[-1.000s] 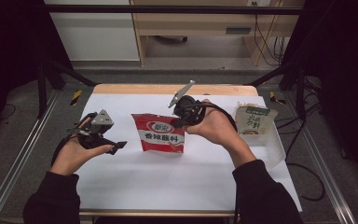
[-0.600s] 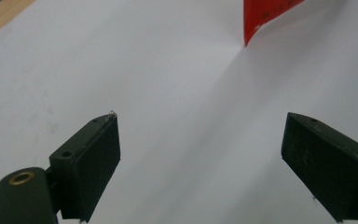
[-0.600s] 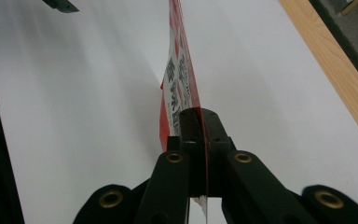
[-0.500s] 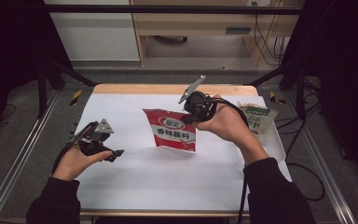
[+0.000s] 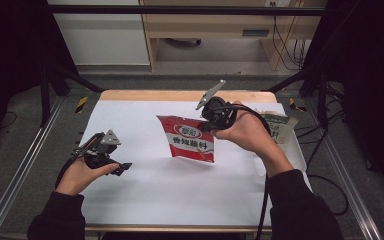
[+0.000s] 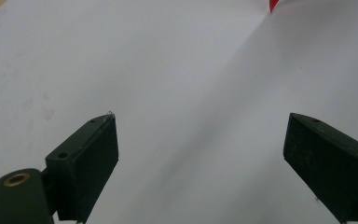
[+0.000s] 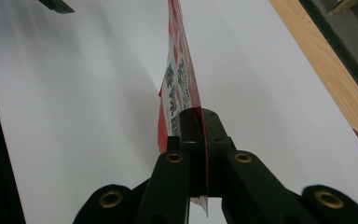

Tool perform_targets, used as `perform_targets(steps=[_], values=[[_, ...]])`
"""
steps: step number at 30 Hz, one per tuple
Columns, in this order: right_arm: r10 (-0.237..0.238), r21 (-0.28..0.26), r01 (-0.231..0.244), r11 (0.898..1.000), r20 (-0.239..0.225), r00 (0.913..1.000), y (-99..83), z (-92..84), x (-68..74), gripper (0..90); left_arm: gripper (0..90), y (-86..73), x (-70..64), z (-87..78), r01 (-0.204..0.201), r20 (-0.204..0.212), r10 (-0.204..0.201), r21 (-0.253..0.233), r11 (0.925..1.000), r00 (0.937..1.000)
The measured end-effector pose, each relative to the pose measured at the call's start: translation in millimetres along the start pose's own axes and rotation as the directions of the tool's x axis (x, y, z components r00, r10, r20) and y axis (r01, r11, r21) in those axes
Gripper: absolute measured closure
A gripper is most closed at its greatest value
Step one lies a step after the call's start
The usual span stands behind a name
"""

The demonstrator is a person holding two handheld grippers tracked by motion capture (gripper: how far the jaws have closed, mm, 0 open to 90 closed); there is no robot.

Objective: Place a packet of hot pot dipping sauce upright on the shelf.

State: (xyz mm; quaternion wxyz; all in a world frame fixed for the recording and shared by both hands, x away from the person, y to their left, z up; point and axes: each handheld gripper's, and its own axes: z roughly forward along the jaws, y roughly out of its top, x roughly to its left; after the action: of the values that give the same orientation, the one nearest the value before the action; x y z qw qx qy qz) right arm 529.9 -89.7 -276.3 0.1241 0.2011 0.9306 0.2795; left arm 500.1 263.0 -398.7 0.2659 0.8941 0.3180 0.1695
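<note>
The white sheet on the bench (image 5: 180,200) lies bare across its near half and left side, leaving wide room around the left hand-held gripper (image 5: 122,167). Mid-bench, the red pouch (image 5: 190,140) hangs tilted from the right hand-held gripper (image 5: 203,125), blocking the centre. A pale carton (image 5: 280,127) crowds the right edge, just behind the right hand.

The red packet (image 5: 190,140) bears a white band reading 香辣脆料; smaller print is unreadable.
</note>
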Motion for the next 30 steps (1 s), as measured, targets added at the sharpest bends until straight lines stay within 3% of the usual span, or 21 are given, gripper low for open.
perform_targets(steps=[10,30], values=[[0.005,-0.015,-0.005,1.0,0.011,0.9999,-3.1,-9.5,-0.6,90.0,9.7,-3.0,-1.7,5.6,-0.002,0.002,0.002,0.015,0.9999,1.0],[0.015,-0.038,-0.011,0.999,0.085,0.9963,-19.0,-62.5,-4.0,90.0,9.3,-9.3,0.4,9.5,0.007,0.011,-0.008,0.03,0.9995,0.9999]])
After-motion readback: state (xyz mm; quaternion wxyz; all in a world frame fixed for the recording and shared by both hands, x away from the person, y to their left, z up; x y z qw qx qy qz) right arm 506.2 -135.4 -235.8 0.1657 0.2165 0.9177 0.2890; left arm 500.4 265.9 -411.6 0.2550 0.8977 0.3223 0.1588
